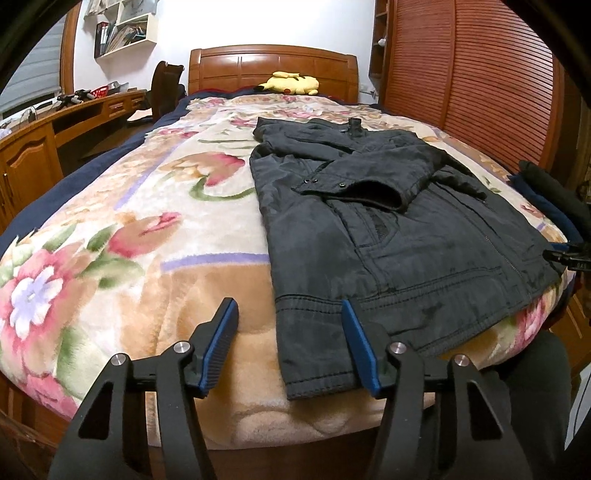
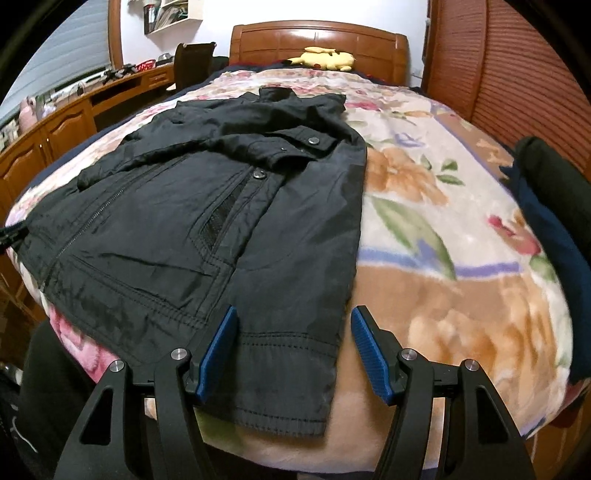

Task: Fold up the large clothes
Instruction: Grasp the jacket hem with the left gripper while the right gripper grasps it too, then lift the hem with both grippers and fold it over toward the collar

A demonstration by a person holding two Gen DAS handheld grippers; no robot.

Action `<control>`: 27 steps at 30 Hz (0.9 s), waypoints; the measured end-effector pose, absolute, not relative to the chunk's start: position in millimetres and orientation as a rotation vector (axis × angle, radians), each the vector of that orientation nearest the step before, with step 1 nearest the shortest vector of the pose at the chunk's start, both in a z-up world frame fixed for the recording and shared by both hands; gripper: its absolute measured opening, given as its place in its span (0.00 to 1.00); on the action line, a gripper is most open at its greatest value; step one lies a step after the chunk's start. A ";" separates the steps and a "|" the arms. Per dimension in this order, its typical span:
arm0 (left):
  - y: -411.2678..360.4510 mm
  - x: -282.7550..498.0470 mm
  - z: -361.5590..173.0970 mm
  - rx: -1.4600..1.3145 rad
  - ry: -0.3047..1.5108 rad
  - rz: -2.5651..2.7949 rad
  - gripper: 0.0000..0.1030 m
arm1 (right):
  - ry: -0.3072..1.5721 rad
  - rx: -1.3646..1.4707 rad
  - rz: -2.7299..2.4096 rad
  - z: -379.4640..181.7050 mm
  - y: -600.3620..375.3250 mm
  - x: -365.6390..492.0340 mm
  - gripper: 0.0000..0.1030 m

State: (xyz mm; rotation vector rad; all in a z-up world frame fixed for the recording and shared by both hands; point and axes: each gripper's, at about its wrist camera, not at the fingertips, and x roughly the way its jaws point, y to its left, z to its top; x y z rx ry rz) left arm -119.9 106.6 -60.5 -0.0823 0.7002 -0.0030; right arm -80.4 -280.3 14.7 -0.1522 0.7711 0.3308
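Nearest the left wrist camera, the left gripper (image 1: pixel 290 347) hovers with its blue-padded fingers (image 1: pixel 221 347) spread wide apart and nothing between them; the right-hand pad overlaps the hem of the black jacket (image 1: pixel 388 229), though whether it touches the cloth cannot be told. In the right wrist view the right gripper (image 2: pixel 293 349) is likewise spread wide and grips nothing, its two pads (image 2: pixel 369 354) straddling the jacket's right hem corner where the cloth hangs over the foot edge of the bed.

The jacket lies flat on the floral blanket (image 1: pixel 129 221), its hem at the foot edge and its collar pointing toward the headboard (image 1: pixel 273 66). Both sleeves are folded in across the chest, one cuff with snap buttons lying on top, above a zipped mesh pocket. The jacket sits toward the bed's right half, leaving the left part of the blanket bare in the left wrist view.

At the right edge of the bed, beside the jacket but apart from it, lies a stack of dark clothes (image 2: pixel 550 206), black on top and navy beneath. Farther off, at the head of the bed, a yellow plush toy (image 1: pixel 290 83) rests against the headboard. Beyond the bed's left edge stands a wooden desk (image 1: pixel 74 114) with a chair (image 1: pixel 164 88), and shelves (image 1: pixel 122 31) hang on the wall above.
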 end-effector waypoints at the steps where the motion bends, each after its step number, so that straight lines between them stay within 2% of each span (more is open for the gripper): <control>1: 106.0 -120.7 -60.5 -0.085 0.700 -0.008 0.51 | 0.777 -0.144 0.341 14.1 -280.9 -79.9 0.64; 2: 105.5 -121.8 -60.1 -0.089 0.700 -0.019 0.49 | 0.781 -0.141 0.349 13.6 -280.5 -79.9 0.64; 4: 103.7 -124.2 -60.2 -0.096 0.704 -0.046 0.37 | 0.780 -0.151 0.359 13.7 -277.8 -82.1 0.61; 7: 104.0 -125.6 -60.5 -0.114 0.711 -0.060 0.36 | 0.777 -0.156 0.370 11.4 -278.6 -85.9 0.56; 9: 107.0 -125.9 -60.1 -0.128 0.714 -0.065 0.28 | 0.779 -0.143 0.383 9.6 -282.0 -84.7 0.53; 11: 109.4 -126.7 -57.8 -0.140 0.715 -0.076 0.12 | 0.780 -0.128 0.399 8.6 -283.9 -83.8 0.47; 13: 108.8 -126.9 -52.4 -0.142 0.714 -0.091 0.08 | 0.776 -0.105 0.411 9.9 -286.2 -82.4 0.29; 15: 104.8 -128.3 -44.3 -0.114 0.706 -0.090 0.07 | 0.763 -0.087 0.429 14.2 -287.4 -84.8 0.21; 18: 100.8 -133.0 -20.6 -0.105 0.652 -0.104 0.06 | 0.717 -0.084 0.425 24.6 -287.9 -90.2 0.16; 27: 91.1 -145.8 46.0 -0.068 0.511 -0.127 0.06 | 0.530 -0.065 0.404 72.7 -291.4 -111.2 0.12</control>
